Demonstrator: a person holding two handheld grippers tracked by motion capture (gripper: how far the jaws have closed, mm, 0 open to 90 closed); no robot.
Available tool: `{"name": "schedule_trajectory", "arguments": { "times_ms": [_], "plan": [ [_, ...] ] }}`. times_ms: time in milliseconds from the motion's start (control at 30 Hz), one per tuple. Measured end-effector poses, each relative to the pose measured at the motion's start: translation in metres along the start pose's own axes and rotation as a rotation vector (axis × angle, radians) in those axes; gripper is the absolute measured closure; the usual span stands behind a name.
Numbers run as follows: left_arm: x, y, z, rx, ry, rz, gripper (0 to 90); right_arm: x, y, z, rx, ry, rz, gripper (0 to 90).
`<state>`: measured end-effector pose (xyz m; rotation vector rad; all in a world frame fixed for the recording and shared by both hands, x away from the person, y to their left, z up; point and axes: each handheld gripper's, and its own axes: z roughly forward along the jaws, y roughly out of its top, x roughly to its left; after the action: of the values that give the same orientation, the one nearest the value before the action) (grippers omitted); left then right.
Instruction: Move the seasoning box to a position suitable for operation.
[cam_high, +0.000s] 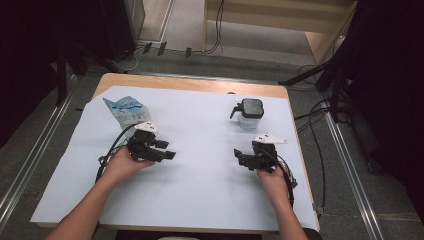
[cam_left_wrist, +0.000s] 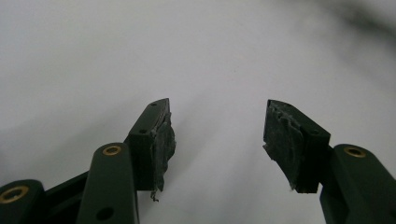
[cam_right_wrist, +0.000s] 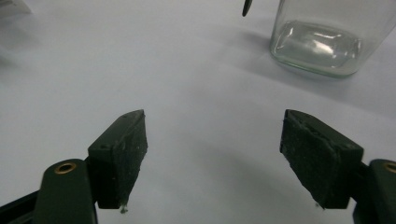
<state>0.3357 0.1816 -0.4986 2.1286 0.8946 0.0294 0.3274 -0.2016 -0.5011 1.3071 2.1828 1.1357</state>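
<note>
Looking down from the high view: a wooden table (cam_high: 195, 83) covered by a large white paper sheet (cam_high: 200, 185), with a crumpled blue-and-white plastic pouch (cam_high: 123, 111) lying near the far left corner of the sheet and a small clear glass jar with a black lid and handle (cam_high: 248, 114) standing near the far right edge. Held low over the left half of the sheet, just in front of the pouch, the left gripper (cam_high: 169, 155), pointing toward the middle of the table. Held over the right half, in front of the jar and apart from it, the right gripper (cam_high: 238, 156), pointing left toward the other one; both well apart from each other. Moving to the left gripper view: two black jaws with worn pads spread apart, the left gripper (cam_left_wrist: 217, 133) empty, bare white sheet (cam_left_wrist: 196, 56) beyond. Turning to the right gripper view: jaws parted wide, nothing between them, the right gripper (cam_right_wrist: 212, 149) holding nothing; glass jar (cam_right_wrist: 322, 44) upright on the sheet (cam_right_wrist: 140, 60) ahead and to the right of the jaws, near but not touching, with a blurred scrap of the pouch (cam_right_wrist: 14, 5) at the top left corner.
</note>
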Motion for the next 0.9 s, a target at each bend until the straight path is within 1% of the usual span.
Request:
{"name": "schedule_trajectory", "arguments": {
  "times_ms": [33, 67, 100, 133, 200, 233, 267, 300, 333, 367, 400, 500, 533, 633, 667, 700, 733, 767, 800, 833, 867, 900],
  "plan": [
    [0.0, 0.0, 0.0, 0.0, 0.0, -0.001, 42.5, -0.006, 0.0, 0.0, -0.001, 0.07, 0.031, 27.0],
    [0.0, 0.0, 0.0, 0.0, -0.002, -0.003, 42.5, -0.009, 0.0, 0.0, -0.003, 0.107, 0.048, 26.4],
    [0.0, 0.0, 0.0, 0.001, 0.0, -0.003, 42.5, -0.012, 0.0, 0.0, -0.002, 0.142, 0.077, 26.1],
    [0.0, 0.0, 0.0, 0.002, 0.001, -0.003, 42.5, -0.015, 0.0, 0.001, -0.008, 0.153, 0.099, 26.4],
    [0.0, 0.0, -0.001, 0.003, 0.0, -0.002, 42.4, -0.016, 0.0, 0.001, -0.01, 0.149, 0.099, 26.8],
    [0.0, 0.0, -0.001, 0.002, 0.0, -0.003, 42.4, -0.017, 0.0, 0.001, -0.009, 0.136, 0.097, 26.7],
    [0.0, 0.0, -0.001, 0.007, 0.001, -0.004, 42.2, -0.016, 0.001, 0.001, -0.002, 0.125, 0.092, 20.8],
    [0.0, 0.0, -0.001, 0.007, 0.001, -0.004, 42.2, -0.016, 0.001, 0.001, -0.002, 0.125, 0.092, 20.8],
    [0.0, 0.0, -0.002, 0.01, -0.001, -0.004, 42.1, -0.015, 0.002, 0.001, -0.001, 0.102, 0.085, 17.7],
    [0.0, 0.0, -0.002, 0.01, -0.001, -0.004, 42.1, -0.015, 0.002, 0.001, -0.001, 0.102, 0.085, 17.7],
    [-0.001, -0.001, -0.002, 0.008, -0.004, -0.003, 42.0, -0.016, 0.005, 0.001, -0.016, 0.072, 0.09, 15.6],
    [-0.001, -0.001, -0.003, 0.007, -0.002, -0.001, 41.8, -0.018, 0.006, -0.001, -0.032, 0.081, 0.092, 15.1],
    [-0.001, -0.002, -0.003, 0.002, 0.004, 0.0, 41.7, -0.022, 0.008, -0.003, -0.051, 0.074, 0.101, 15.0],
    [-0.002, -0.002, -0.005, -0.003, -0.001, -0.002, 41.6, -0.027, 0.01, -0.006, -0.077, 0.044, 0.109, 14.9],
    [-0.002, -0.002, -0.005, -0.008, -0.001, -0.002, 41.5, -0.028, 0.01, -0.007, -0.094, 0.045, 0.107, 15.1],
    [-0.002, -0.002, -0.005, -0.008, -0.001, -0.002, 41.5, -0.028, 0.01, -0.007, -0.094, 0.045, 0.107, 15.1],
    [-0.002, -0.002, -0.006, -0.01, -0.005, -0.002, 41.3, -0.029, 0.013, -0.008, -0.126, 0.01, 0.093, 16.7],
    [-0.003, -0.003, -0.006, -0.011, -0.008, -0.003, 41.2, -0.028, 0.013, -0.008, -0.134, -0.002, 0.087, 17.6],
    [-0.003, -0.003, -0.006, -0.011, -0.008, -0.003, 41.2, -0.028, 0.013, -0.008, -0.134, -0.002, 0.087, 17.6],
    [-0.004, -0.003, -0.007, -0.008, -0.008, -0.003, 41.2, -0.028, 0.014, -0.007, -0.139, -0.014, 0.08, 17.6],
    [-0.005, -0.003, -0.007, -0.008, -0.005, -0.003, 41.0, -0.029, 0.017, -0.004, -0.126, -0.021, 0.075, 15.2],
    [-0.005, -0.003, -0.006, -0.012, -0.012, -0.003, 40.9, -0.029, 0.019, -0.002, -0.123, -0.027, 0.073, 14.8]
  ]
}}
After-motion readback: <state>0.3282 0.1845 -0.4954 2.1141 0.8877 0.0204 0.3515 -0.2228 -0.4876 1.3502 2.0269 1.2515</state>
